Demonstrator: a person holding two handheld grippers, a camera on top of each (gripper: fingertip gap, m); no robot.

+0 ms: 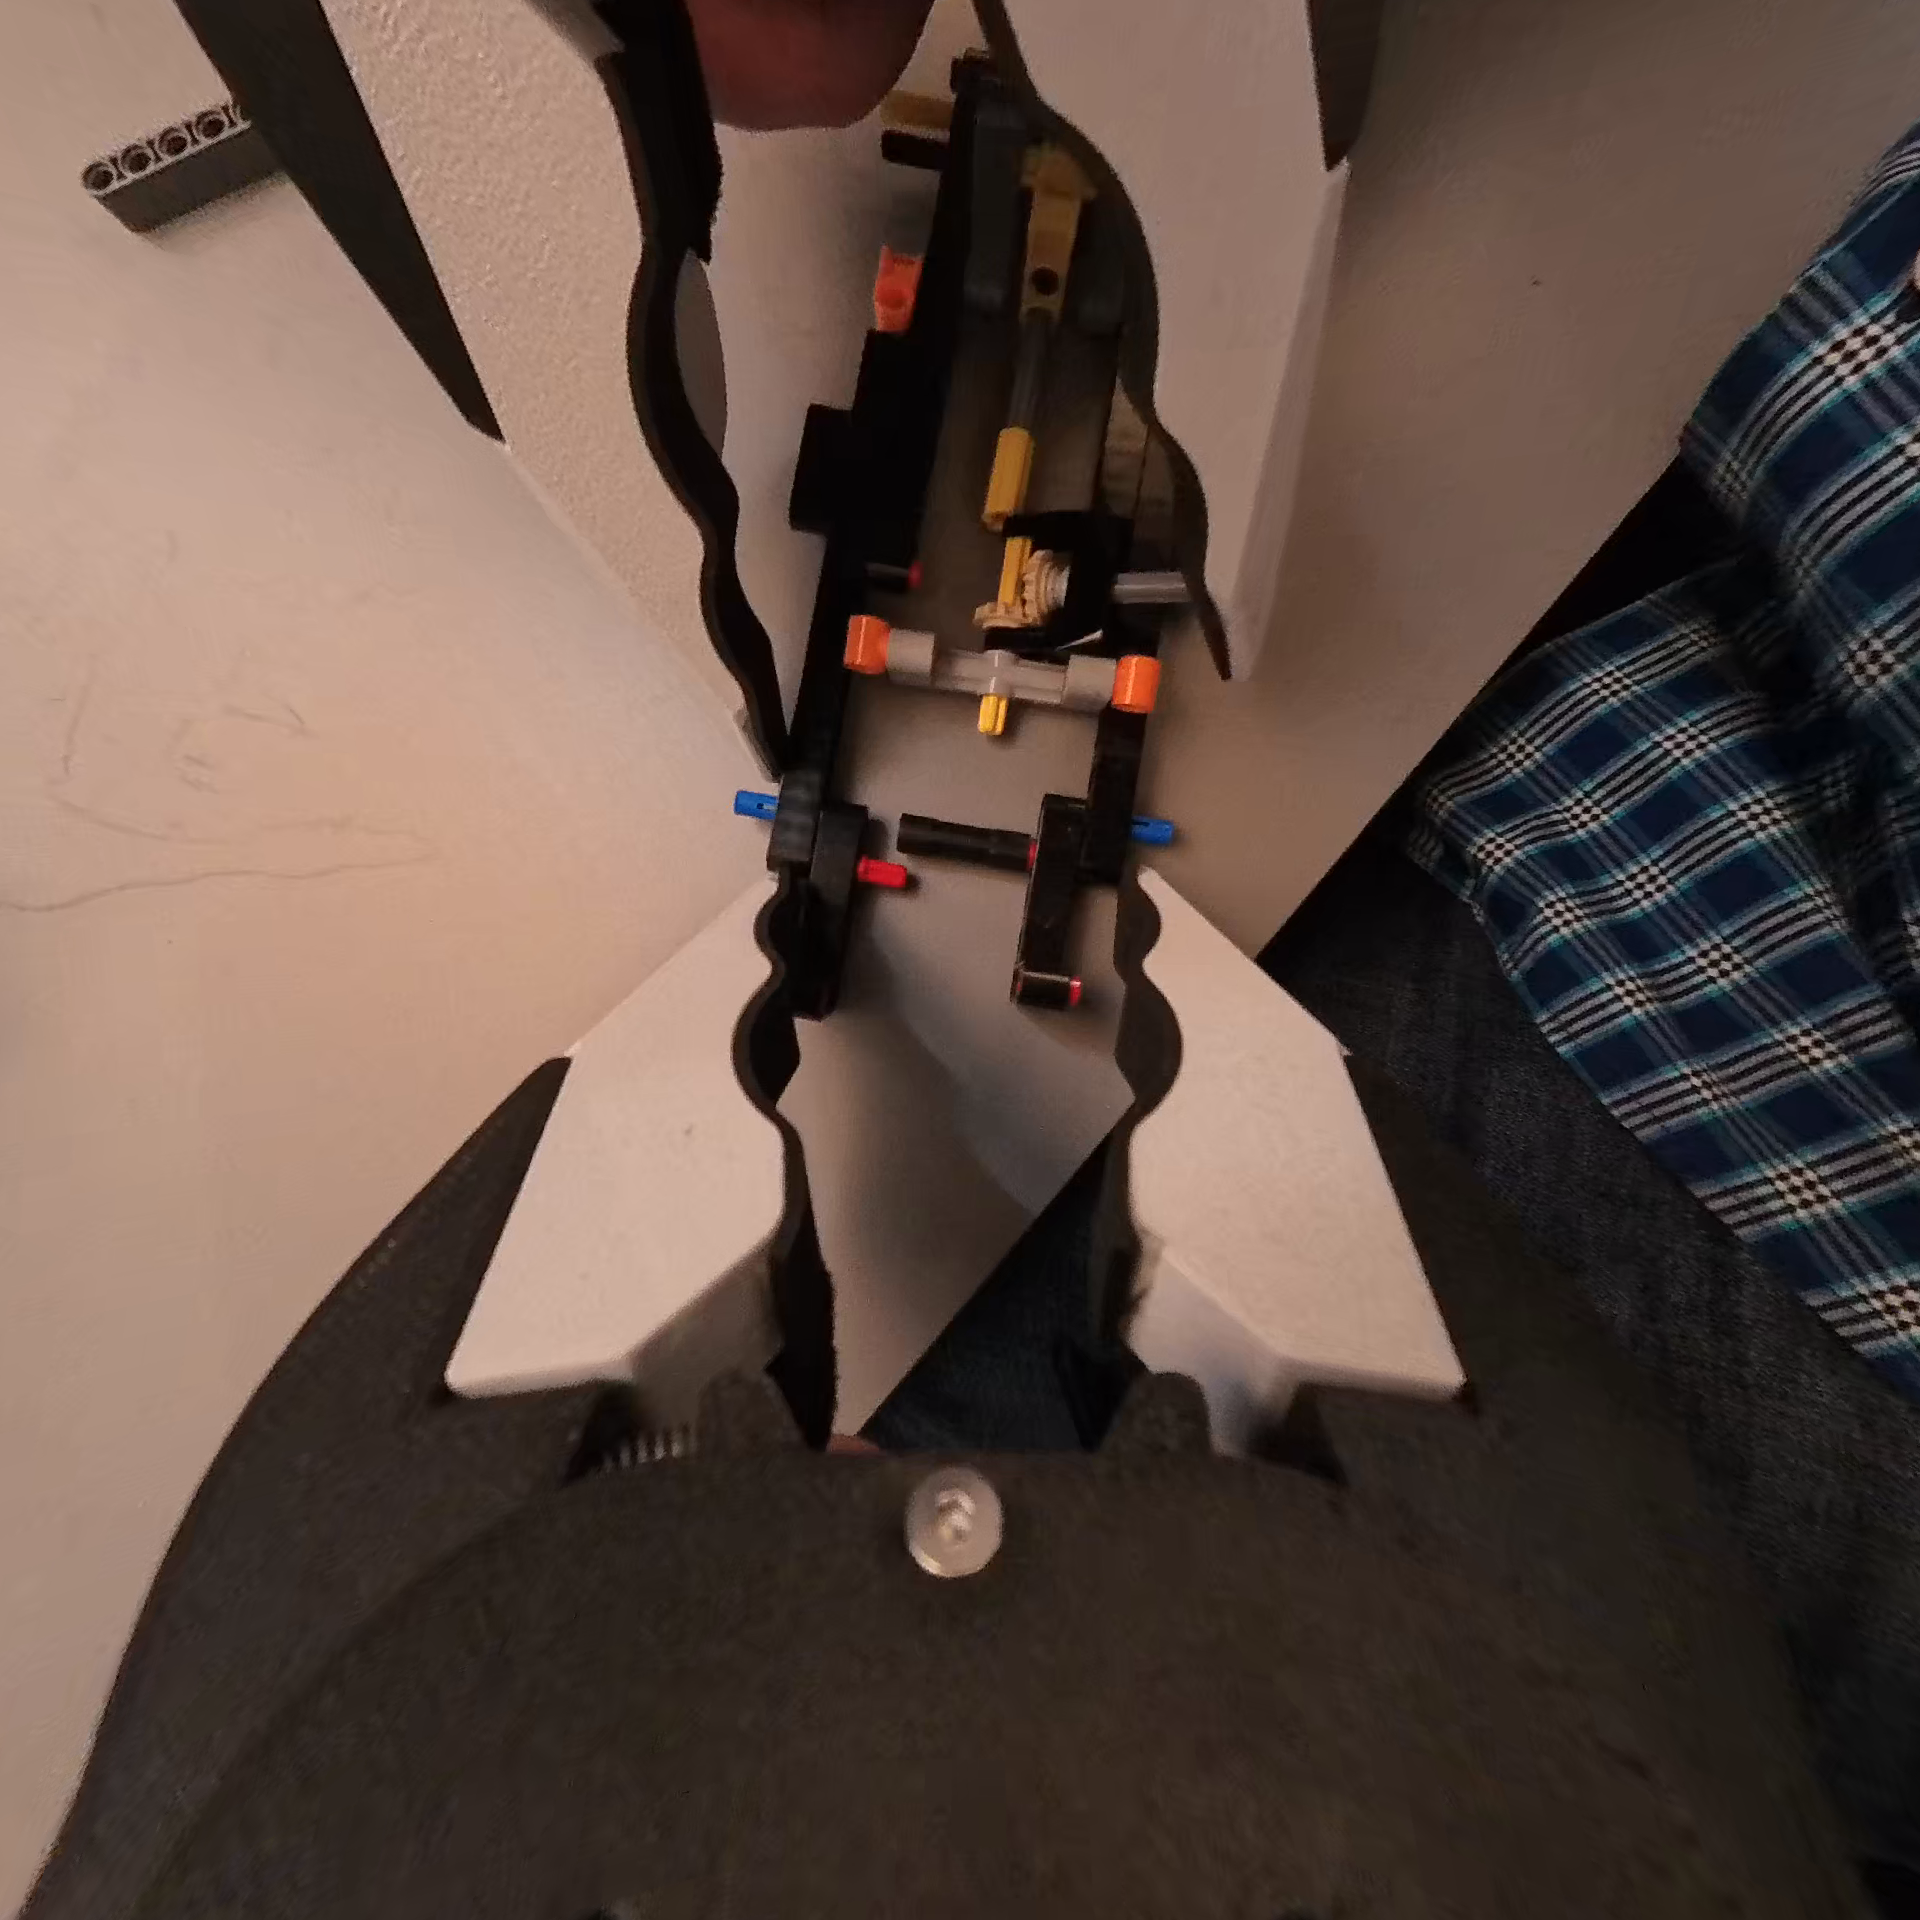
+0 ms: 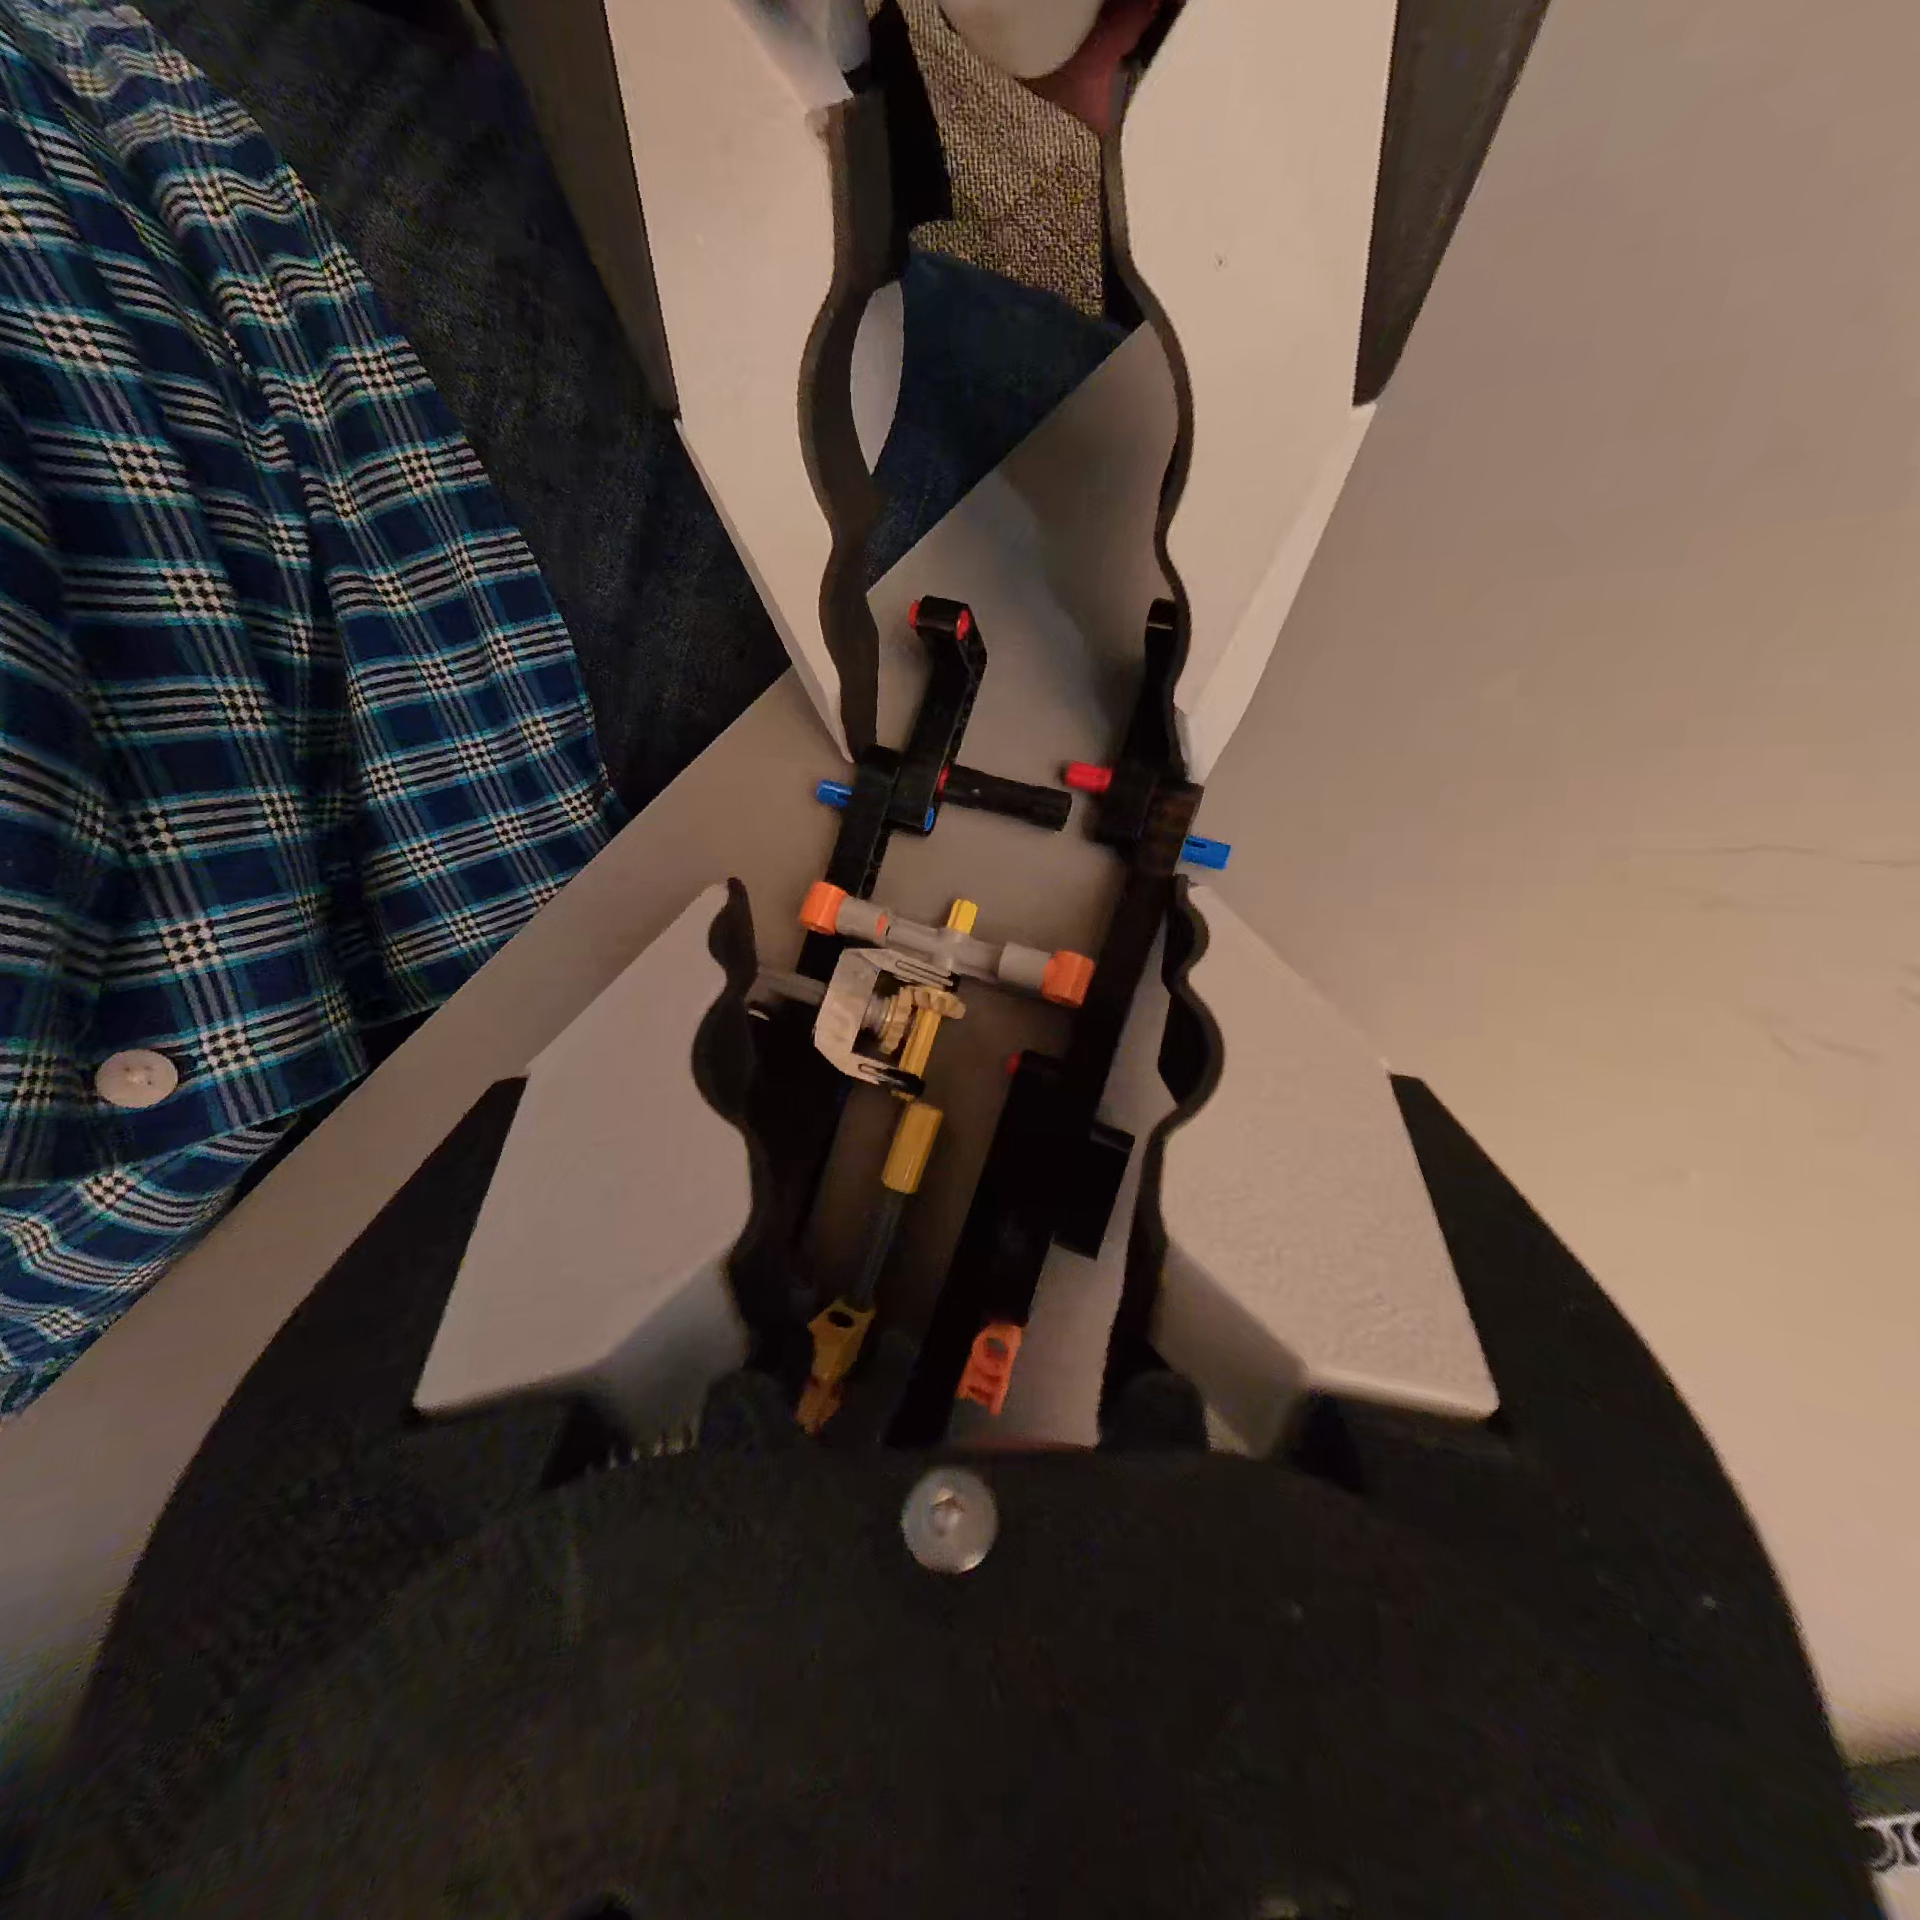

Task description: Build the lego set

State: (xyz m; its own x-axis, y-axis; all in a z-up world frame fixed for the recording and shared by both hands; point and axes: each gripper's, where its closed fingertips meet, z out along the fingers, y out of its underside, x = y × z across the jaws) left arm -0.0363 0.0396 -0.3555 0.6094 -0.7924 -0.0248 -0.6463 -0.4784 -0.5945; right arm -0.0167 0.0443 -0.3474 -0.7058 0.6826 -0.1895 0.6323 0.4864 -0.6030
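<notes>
A long black lego frame (image 1: 894, 582) carries a grey cross axle with orange ends (image 1: 997, 673), a yellow axle, a tan gear, and blue and red pins. It hangs just above the pale table (image 1: 312, 727), held at both ends. My left gripper (image 1: 956, 904) is shut on the end with the two short black arms. My right gripper (image 2: 956, 1039) is shut on the other end of the frame (image 2: 1039, 1195), around the yellow axle (image 2: 914, 1132). Each gripper shows in the other's view, coming in from the top: the right gripper (image 1: 935, 436) and the left gripper (image 2: 1018, 707).
A loose grey beam with holes (image 1: 166, 156) lies on the table at the far left. A person in a blue plaid shirt (image 1: 1766, 727) sits at the table's edge, also in the right wrist view (image 2: 208, 623). A fingertip (image 1: 810, 62) shows at the top. Less than 4 cm separates the two grippers' tips.
</notes>
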